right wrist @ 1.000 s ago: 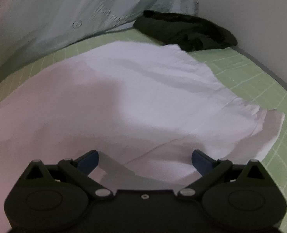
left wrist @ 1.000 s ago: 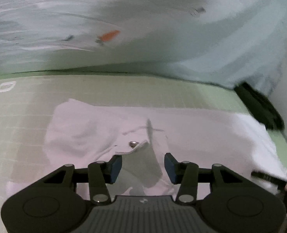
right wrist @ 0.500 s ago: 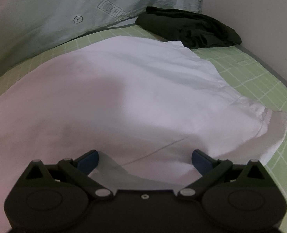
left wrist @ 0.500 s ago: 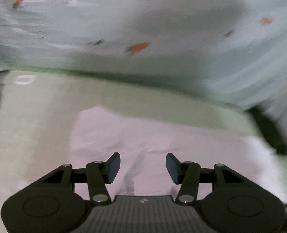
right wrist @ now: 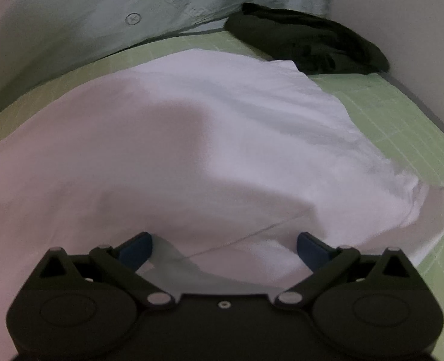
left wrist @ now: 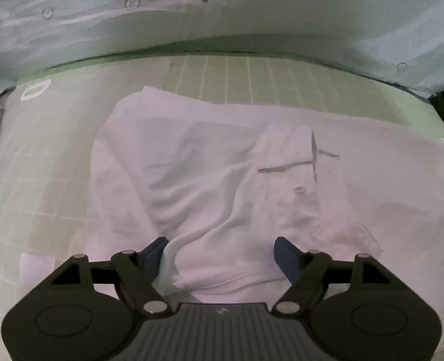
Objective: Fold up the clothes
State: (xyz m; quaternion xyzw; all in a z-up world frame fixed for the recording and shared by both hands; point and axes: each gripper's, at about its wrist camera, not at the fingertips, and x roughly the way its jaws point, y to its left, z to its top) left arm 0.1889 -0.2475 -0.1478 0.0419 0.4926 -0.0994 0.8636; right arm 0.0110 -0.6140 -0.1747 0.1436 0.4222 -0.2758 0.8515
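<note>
Both your tools were spread wide, gripping nothing. Left tool (left wrist: 220, 254) hung low over the rumpled white cotton garment (left wrist: 222, 174), which lay spread across the green gridded cutting mat (left wrist: 237, 75). Right tool (right wrist: 225, 248) sat over its smoother end (right wrist: 222, 138). Dark crumpled cloth (right wrist: 306, 42) lay at the mat's far corner.

Matt white cloth garment (left wrist: 222, 180) on gridded mat (left wrist: 237, 75).
</note>
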